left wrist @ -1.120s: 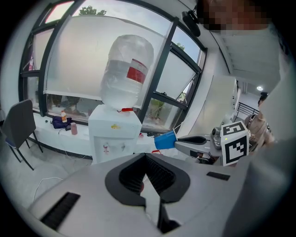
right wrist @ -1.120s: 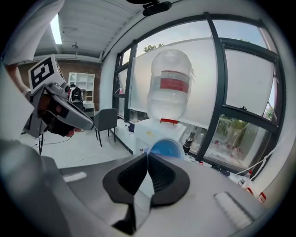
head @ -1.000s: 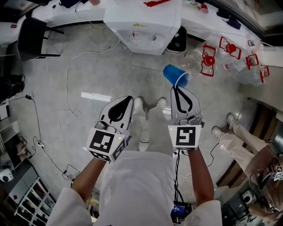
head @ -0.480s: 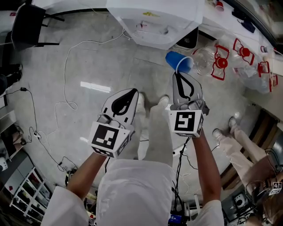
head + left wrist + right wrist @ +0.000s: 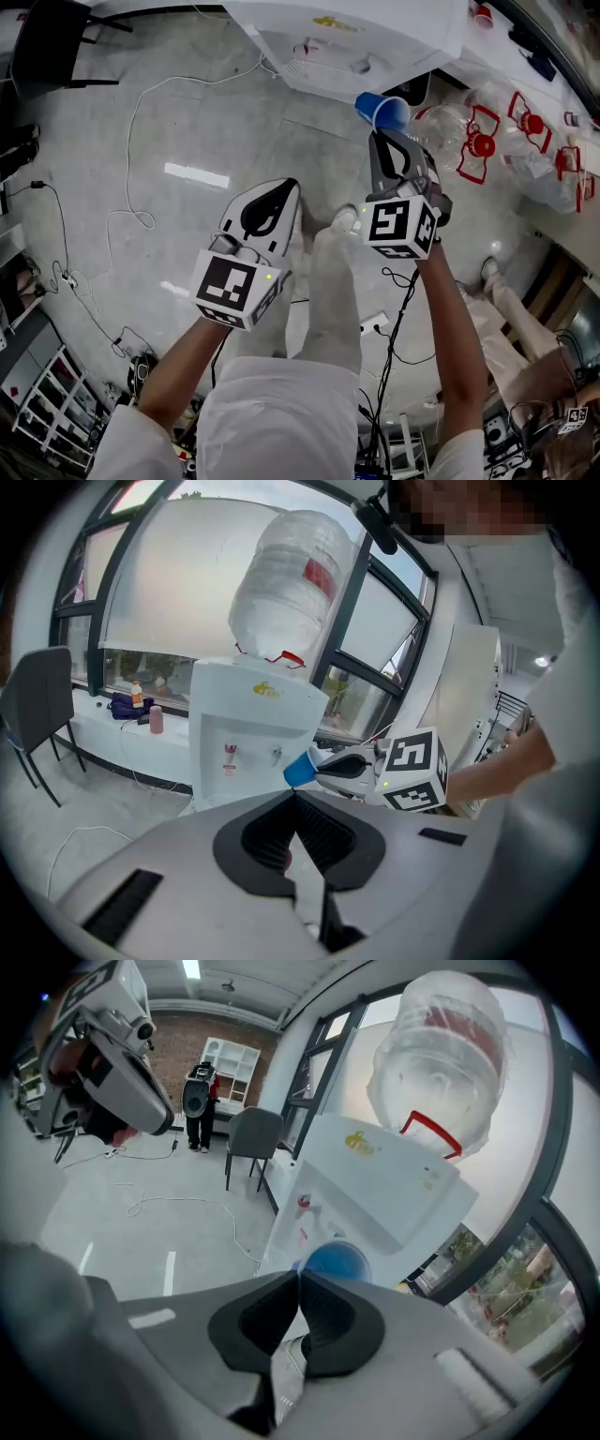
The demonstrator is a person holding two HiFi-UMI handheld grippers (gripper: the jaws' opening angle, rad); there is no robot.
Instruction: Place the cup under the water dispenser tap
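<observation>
Near:
- Left gripper (image 5: pixel 284 186): on the person's left arm, held over the floor beside the right one. Jaws together, nothing between them.
- Right gripper (image 5: pixel 380 137): held further forward than the left. Jaws closed on the rim of the cup.
- Cup (image 5: pixel 382 110): blue, pinched by its rim at the right jaw tips, tilted on its side, in the air. It is just in front of the dispenser and does not yet stand under a tap.

Middle:
- Dispenser (image 5: pixel 349 39): white cabinet with a recessed front. Red tap (image 5: pixel 228 750) and second tap (image 5: pixel 276 754) side by side in the recess.
- Bottle (image 5: pixel 289 585): large, clear, upended on top of the dispenser, with a red handle at its neck.
- Cable (image 5: pixel 139 141): white, looped across the grey floor to the left of the dispenser.
- Spare bottles (image 5: pixel 480 145): clear, with red handles, lying to the right of the dispenser.

Far:
- Chair (image 5: pixel 47 42): dark, left of the dispenser, near the window ledge.
- Person (image 5: pixel 199 1101): standing well behind the chair, by a white shelf.
</observation>
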